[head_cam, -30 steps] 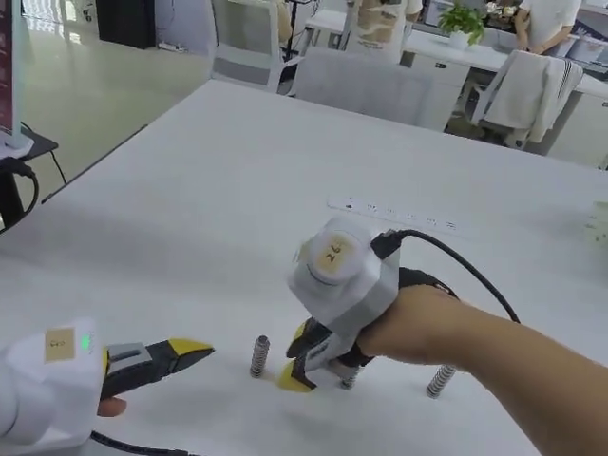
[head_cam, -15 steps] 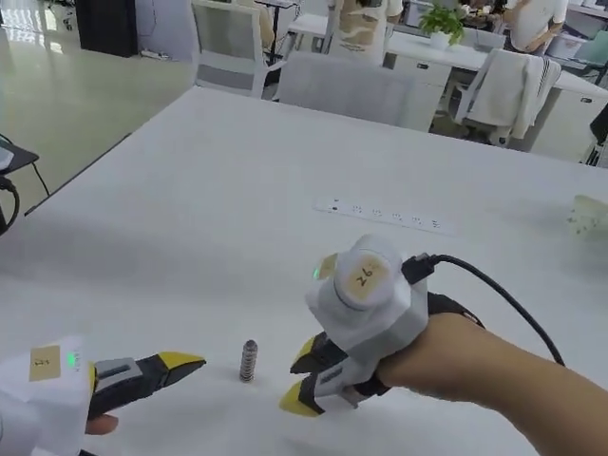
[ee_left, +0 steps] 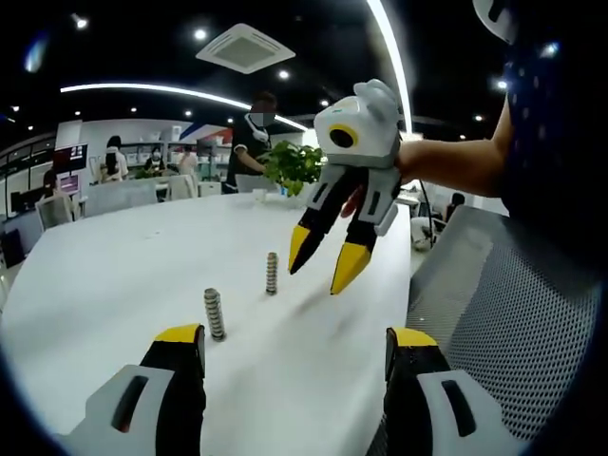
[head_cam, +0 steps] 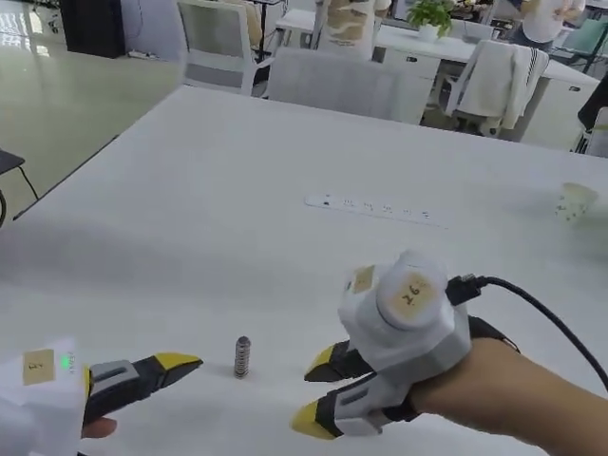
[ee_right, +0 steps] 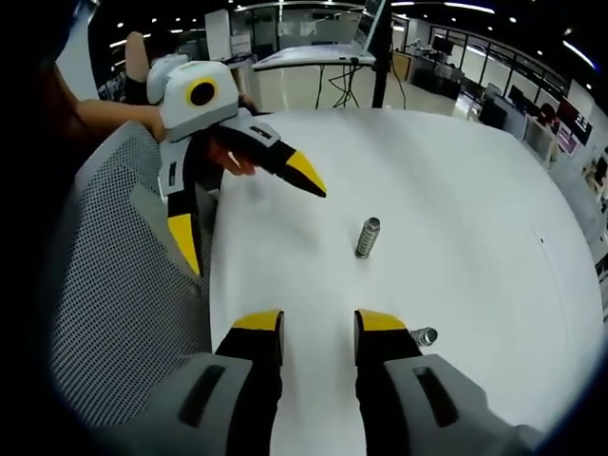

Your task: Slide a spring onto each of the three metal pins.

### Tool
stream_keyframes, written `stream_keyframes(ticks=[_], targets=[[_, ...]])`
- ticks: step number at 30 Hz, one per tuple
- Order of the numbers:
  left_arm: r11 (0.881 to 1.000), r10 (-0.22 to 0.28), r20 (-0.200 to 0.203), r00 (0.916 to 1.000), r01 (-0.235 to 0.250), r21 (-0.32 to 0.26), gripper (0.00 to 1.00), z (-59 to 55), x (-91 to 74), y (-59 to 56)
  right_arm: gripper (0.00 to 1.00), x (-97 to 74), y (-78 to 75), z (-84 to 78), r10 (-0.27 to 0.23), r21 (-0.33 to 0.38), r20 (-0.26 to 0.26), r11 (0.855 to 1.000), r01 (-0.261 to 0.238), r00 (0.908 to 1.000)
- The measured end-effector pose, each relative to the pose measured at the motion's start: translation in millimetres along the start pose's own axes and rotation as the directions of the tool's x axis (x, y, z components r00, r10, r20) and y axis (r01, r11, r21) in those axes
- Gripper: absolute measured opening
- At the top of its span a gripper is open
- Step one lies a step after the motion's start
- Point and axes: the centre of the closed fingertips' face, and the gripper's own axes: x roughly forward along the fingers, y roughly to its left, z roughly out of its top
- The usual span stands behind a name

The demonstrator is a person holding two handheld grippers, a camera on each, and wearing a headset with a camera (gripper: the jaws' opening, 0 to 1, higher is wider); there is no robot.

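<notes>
One upright spring (head_cam: 242, 356) stands on the white table (head_cam: 285, 190) between my two grippers. My left gripper (head_cam: 182, 365) reaches in from the bottom left, jaws apart with nothing in them. My right gripper (head_cam: 316, 391) hovers just right of the spring, open and holding nothing. In the left gripper view my own gripper (ee_left: 294, 336) faces two upright springs (ee_left: 215, 313) (ee_left: 272, 274), with the right gripper (ee_left: 326, 263) raised above the table behind them. In the right gripper view my gripper (ee_right: 318, 323) has one spring (ee_right: 368, 237) ahead and another (ee_right: 423, 335) beside its right jaw; the left gripper (ee_right: 247, 209) is opposite.
A white power strip (head_cam: 375, 207) lies across the table's middle. A cable (head_cam: 541, 309) trails from the right gripper. Chairs (head_cam: 332, 81), desks and people stand beyond the far edge. A grey mesh chair (ee_right: 123, 285) sits by the near edge.
My right gripper has lifted away from the middle spring and drifted right, jaws spread. The head camera has shifted, so two springs left its picture. The left gripper has barely moved.
</notes>
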Motion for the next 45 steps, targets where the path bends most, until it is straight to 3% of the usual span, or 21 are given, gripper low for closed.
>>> stream_keyframes(ticks=[15,25,37,41,45], targets=[[1.0,0.003,-0.004,1.0,-0.003,-0.006,0.75,-1.5,-1.2,1.2,0.35,-22.5,9.0,-20.5,-0.036,0.068,0.059,0.997,0.032,0.9976],[1.0,0.002,-0.006,1.0,-0.002,-0.009,0.76,0.4,0.5,1.4,0.41,-46.2,5.7,-41.4,-0.08,0.139,0.122,0.988,0.062,0.9893],[1.0,0.0,-0.007,1.0,0.0,-0.006,0.76,4.7,4.0,3.5,0.49,-77.6,-11.3,-64.3,-0.176,0.25,0.229,0.961,0.117,0.9573],[1.0,0.0,-0.007,1.0,0.0,-0.004,0.76,6.0,4.9,4.0,0.52,-85.3,-15.1,-73.4,-0.205,0.273,0.239,0.952,0.136,0.9491],[1.0,-0.002,-0.009,1.0,0.002,-0.005,0.76,6.2,6.2,3.8,0.56,-96.0,-22.2,-82.2,-0.251,0.298,0.261,0.939,0.17,0.932]])
